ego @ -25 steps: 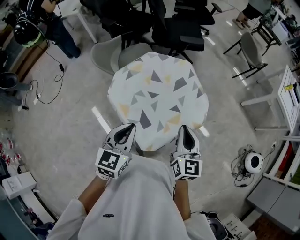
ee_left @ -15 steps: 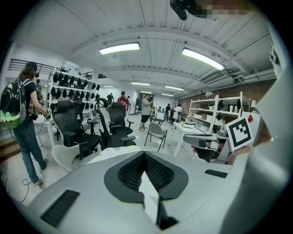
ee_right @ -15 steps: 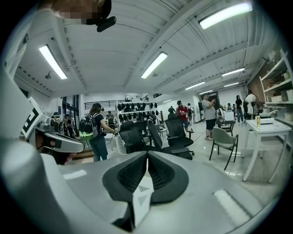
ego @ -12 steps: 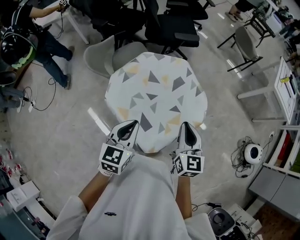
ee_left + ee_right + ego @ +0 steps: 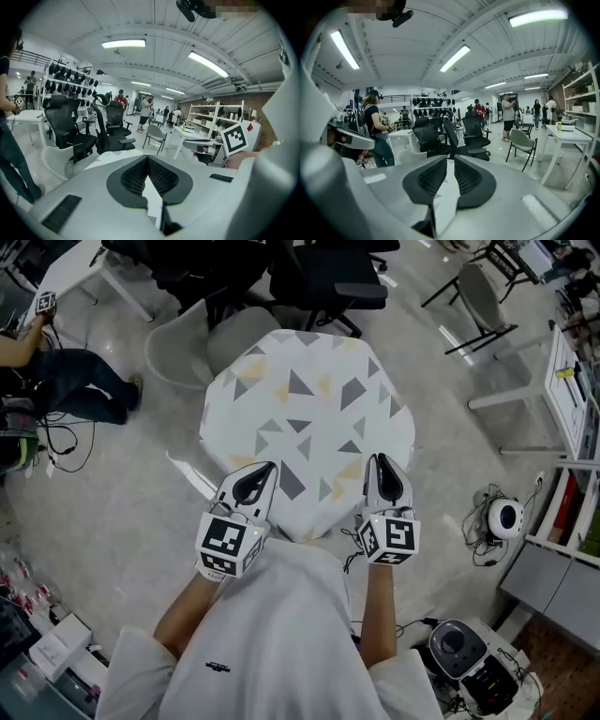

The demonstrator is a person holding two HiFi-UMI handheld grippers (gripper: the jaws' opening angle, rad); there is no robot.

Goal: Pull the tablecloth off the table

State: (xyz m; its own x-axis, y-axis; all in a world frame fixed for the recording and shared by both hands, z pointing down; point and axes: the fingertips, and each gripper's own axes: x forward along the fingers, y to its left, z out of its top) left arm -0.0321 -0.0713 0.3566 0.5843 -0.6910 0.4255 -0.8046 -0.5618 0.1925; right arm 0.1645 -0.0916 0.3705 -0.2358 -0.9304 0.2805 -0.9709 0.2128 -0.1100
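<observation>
We see the tablecloth (image 5: 309, 418) spread flat over the worktop, which it hides fully, just on our side of the grey chair (image 5: 178, 351). It's white w/ grey & yellow triangles, approx eight-sided and about as wide as deep, so we can't give it a real long axis. One straight edge faces the grey chair's way, the opposite edge faces us. Both tools sit at the edge farthest from the grey chair, noses aimed across the cloth toward the chair side. L tool (image 5: 267, 471) is at the end of that edge nearer the grey chair. Its tips are pressed together w/ white cloth showing in the gap behind them, but we can't tell if a fold is nipped. R tool (image 5: 379, 463) is at the end farther from the grey chair, well apart from L tool; its jaws stand a narrow slit apart, cloth visible btwn them
</observation>
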